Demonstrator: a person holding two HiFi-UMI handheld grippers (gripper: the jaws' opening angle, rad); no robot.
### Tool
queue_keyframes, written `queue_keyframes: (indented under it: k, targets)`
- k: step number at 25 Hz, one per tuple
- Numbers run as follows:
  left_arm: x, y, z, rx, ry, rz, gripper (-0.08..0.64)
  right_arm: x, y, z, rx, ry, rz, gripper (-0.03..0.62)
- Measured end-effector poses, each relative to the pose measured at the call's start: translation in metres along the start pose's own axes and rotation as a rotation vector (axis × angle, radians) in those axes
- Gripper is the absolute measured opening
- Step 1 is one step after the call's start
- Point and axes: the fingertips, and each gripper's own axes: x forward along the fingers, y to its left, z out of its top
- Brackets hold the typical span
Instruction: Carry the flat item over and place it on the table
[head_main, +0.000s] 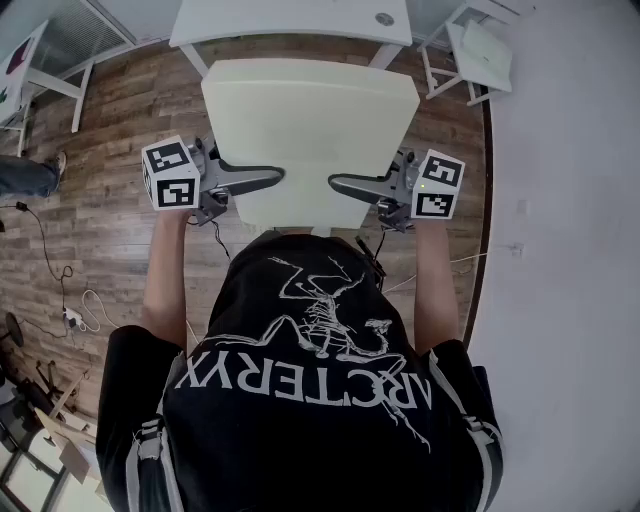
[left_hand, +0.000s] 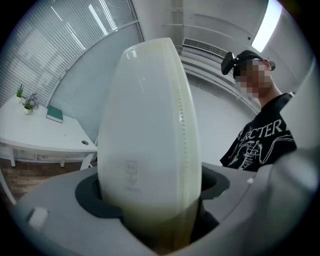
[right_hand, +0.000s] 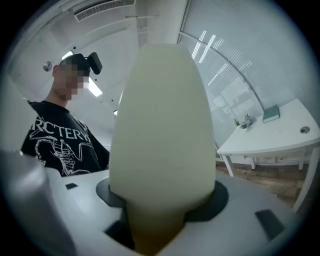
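Note:
The flat item (head_main: 310, 130) is a pale cream panel held level in front of the person, above the wood floor. My left gripper (head_main: 262, 180) is shut on its left edge near the person. My right gripper (head_main: 352, 186) is shut on the right edge opposite. In the left gripper view the panel (left_hand: 150, 140) stands edge-on, clamped between the grey jaws. The right gripper view shows the panel (right_hand: 162, 135) pinched the same way. A white table (head_main: 290, 20) stands just beyond the panel's far edge.
A small white stand (head_main: 480, 55) sits at the far right by the white wall (head_main: 570, 250). Another white table (head_main: 20, 70) and someone's foot (head_main: 30, 175) are at the left. Cables (head_main: 60, 290) trail over the floor. A green book (left_hand: 55, 114) lies on the table.

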Motion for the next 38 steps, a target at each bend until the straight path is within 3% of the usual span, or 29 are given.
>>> queue_keyframes:
  k: [38]
  targets:
    - [0.042, 0.025, 0.009, -0.026, 0.001, 0.057, 0.419, -0.035, -0.041, 0.007, 0.028, -0.001, 0.065, 0.29]
